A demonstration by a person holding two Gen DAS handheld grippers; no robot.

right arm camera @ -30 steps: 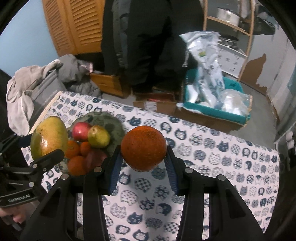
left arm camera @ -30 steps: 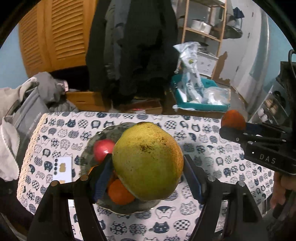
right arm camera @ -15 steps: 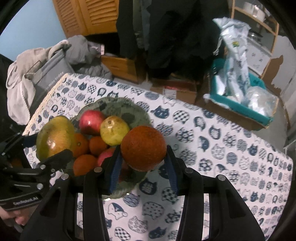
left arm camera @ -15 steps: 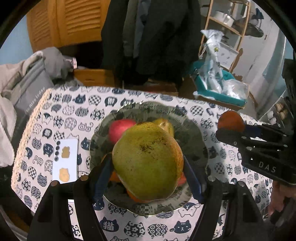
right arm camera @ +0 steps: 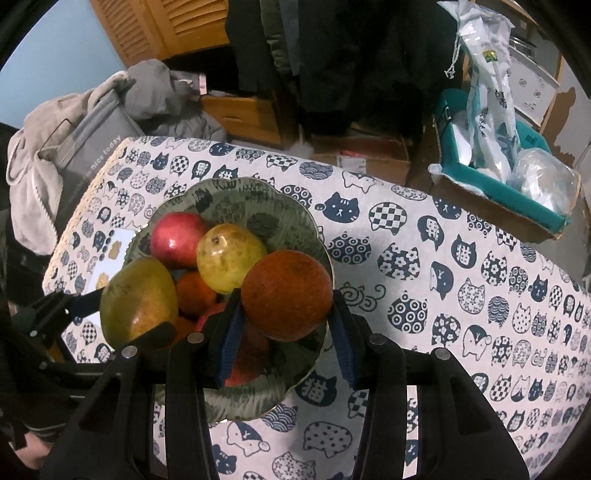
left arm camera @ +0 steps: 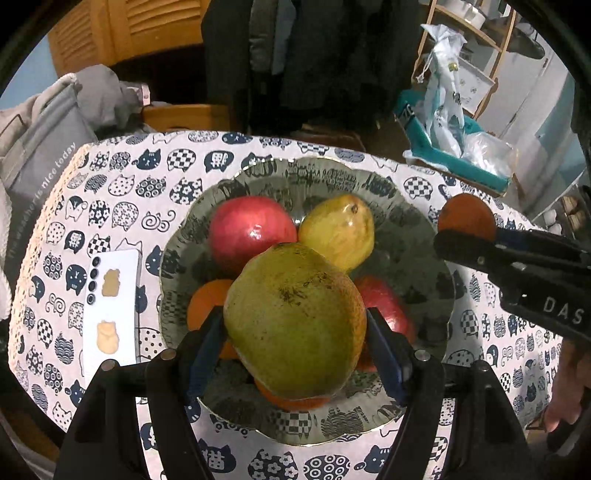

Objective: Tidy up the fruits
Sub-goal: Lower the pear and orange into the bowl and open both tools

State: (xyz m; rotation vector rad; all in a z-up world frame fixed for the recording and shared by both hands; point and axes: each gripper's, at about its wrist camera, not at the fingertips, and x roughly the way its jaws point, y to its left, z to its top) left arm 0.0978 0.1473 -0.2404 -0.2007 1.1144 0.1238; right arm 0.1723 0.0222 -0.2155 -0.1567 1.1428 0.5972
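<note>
"DAS" in white on right gripper [left arm camera: 465, 236] body. Grey bag [left arm camera: 40, 155]: "...is nice today", start unclear. Tablecloth [right arm camera: 461, 295]: some cat faces w/ "猫" char.

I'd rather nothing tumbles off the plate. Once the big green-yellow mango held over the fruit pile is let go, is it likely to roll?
Probably. The big green-yellow mango is rounded and smooth, and the left gripper holds it over a heap of round fruit, not flat plate. It looks heavy for its size, so it may nudge the yellow pear. The patterned plate looks shallow-rimmed.

Louvred wooden doors [right arm camera: 177, 29], dark hanging coats [right arm camera: 332, 55] and a blue wall [right arm camera: 55, 40] behind the table
</note>
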